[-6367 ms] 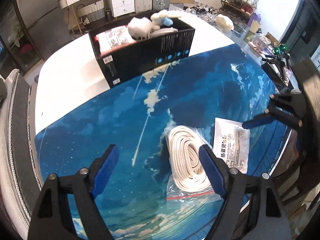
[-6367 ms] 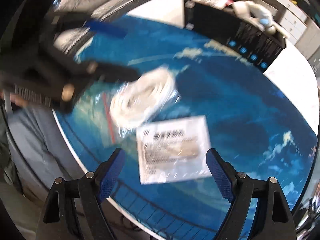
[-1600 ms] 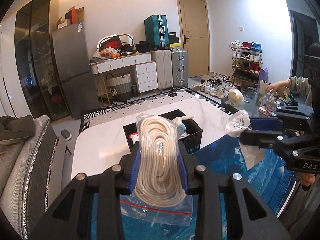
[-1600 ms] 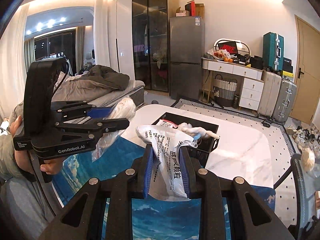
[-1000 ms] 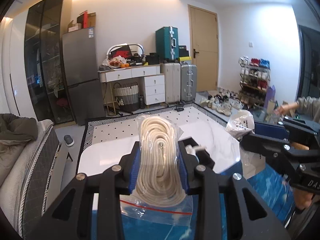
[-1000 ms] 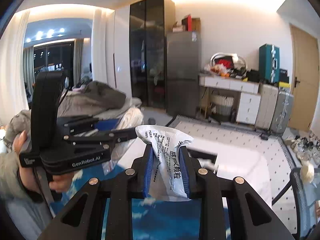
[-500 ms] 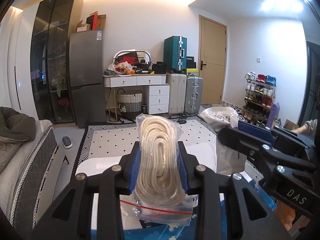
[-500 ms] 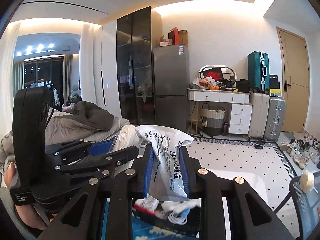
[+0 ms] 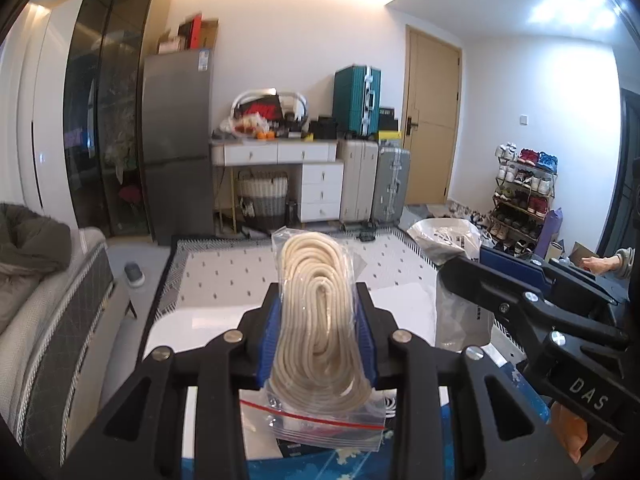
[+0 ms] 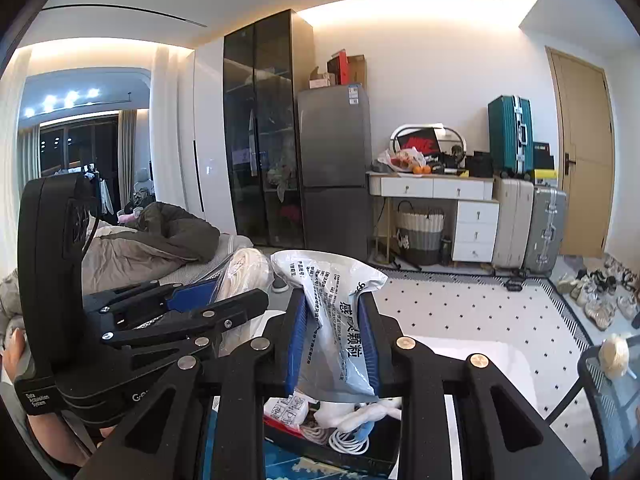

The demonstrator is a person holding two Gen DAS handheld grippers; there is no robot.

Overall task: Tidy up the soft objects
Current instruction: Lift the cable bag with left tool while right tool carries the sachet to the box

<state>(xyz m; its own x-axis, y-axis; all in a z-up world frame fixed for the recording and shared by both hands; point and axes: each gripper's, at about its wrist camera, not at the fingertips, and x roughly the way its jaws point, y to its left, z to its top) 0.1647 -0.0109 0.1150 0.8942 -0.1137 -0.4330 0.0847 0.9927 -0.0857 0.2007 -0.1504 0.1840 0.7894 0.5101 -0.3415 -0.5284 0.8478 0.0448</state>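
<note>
My left gripper (image 9: 318, 340) is shut on a clear zip bag of coiled white rope (image 9: 318, 320), held upright in the air. My right gripper (image 10: 331, 340) is shut on a white printed packet (image 10: 332, 320), also held up. Below the right gripper the black box (image 10: 340, 450) shows, with a white cable, soft white items and a printed packet inside. In the left wrist view the right gripper (image 9: 520, 280) sits to my right with the packet (image 9: 452, 240). In the right wrist view the left gripper (image 10: 192, 300) is to my left with the rope bag (image 10: 244, 272).
The white table (image 9: 192, 320) with the blue mat (image 9: 480, 432) lies under both grippers. A bed (image 10: 152, 240) is to the left. A fridge (image 9: 176, 140), a white dresser (image 9: 280, 176), suitcases (image 9: 376, 184) and a shoe rack (image 9: 520, 196) stand along the far walls.
Both grippers closed on their bags, lifted them off the blue mat and carried them forward toward the black box. In the last half second both kept moving forward over the box.
</note>
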